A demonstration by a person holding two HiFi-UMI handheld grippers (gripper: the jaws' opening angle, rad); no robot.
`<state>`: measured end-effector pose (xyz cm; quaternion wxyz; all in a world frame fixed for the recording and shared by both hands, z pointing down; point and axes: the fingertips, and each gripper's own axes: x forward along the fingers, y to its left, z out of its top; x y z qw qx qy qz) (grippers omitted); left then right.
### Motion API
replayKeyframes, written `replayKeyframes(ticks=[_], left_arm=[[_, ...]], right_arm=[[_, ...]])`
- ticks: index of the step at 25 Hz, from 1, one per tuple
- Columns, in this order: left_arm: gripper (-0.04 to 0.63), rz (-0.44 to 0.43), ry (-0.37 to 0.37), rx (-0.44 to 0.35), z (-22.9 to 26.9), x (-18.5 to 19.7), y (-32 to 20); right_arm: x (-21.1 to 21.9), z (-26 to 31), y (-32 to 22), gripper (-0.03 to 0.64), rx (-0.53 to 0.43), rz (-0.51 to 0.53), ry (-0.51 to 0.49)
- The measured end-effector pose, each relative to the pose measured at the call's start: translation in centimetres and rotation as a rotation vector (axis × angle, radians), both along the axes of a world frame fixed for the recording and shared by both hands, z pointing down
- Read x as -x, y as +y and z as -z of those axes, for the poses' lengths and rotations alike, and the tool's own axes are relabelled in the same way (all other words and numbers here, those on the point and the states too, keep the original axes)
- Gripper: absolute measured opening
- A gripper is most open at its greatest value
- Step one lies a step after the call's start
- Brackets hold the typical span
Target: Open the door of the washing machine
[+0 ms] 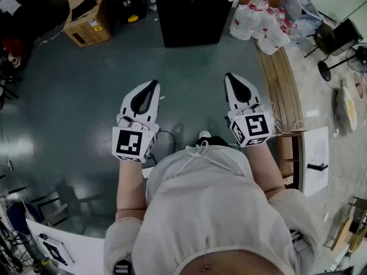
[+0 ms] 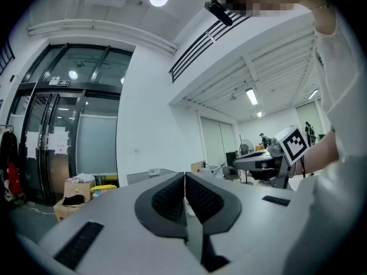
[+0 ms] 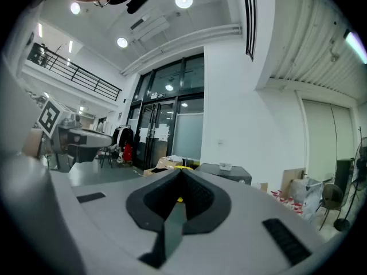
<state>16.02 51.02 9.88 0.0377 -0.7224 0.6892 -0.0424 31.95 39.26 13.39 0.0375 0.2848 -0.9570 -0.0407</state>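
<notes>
Lying straight ahead, the washer (image 1: 195,10) is seen well apart. The left gripper (image 1: 153,85) and right gripper (image 1: 229,76) are clenched empty, the right judged slightly nearer.

A glossy grey-green floor (image 1: 80,96) spreads across the head view. A black washer (image 1: 194,10) stands on it at twelve o'clock. An open cardboard box (image 1: 87,23) sits at eleven o'clock, well apart from the washer. White bags (image 1: 259,23) cluster at one o'clock, just beside the washer's right side. Wooden planks (image 1: 282,85) run along the floor from two to three o'clock, and a dark chair (image 1: 339,42) stands beyond them at two o'clock.
</notes>
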Motion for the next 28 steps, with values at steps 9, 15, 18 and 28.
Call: replayKeyframes(ticks=[9,15,18,28], left_arm=[[0.021,-0.005,0.011,0.005,-0.2,0.6,0.8],[0.021,-0.001,0.016,0.021,-1.0,0.8,1.1],[0.021,0.012,0.023,0.026,-1.3,1.5,1.1],[0.021,0.087,0.03,0.061,-3.4,4.9,-2.2]], right_arm=[[0.9,-0.1,1.2,0.003,0.011,0.001,0.013],[0.8,-0.6,0.6,-0.002,0.024,-0.053,-0.03],[1.5,-0.6,0.0,0.419,0.038,-0.043,-0.06],[4.9,-2.8,-6.2,0.469,0.08,-0.02,-0.04]])
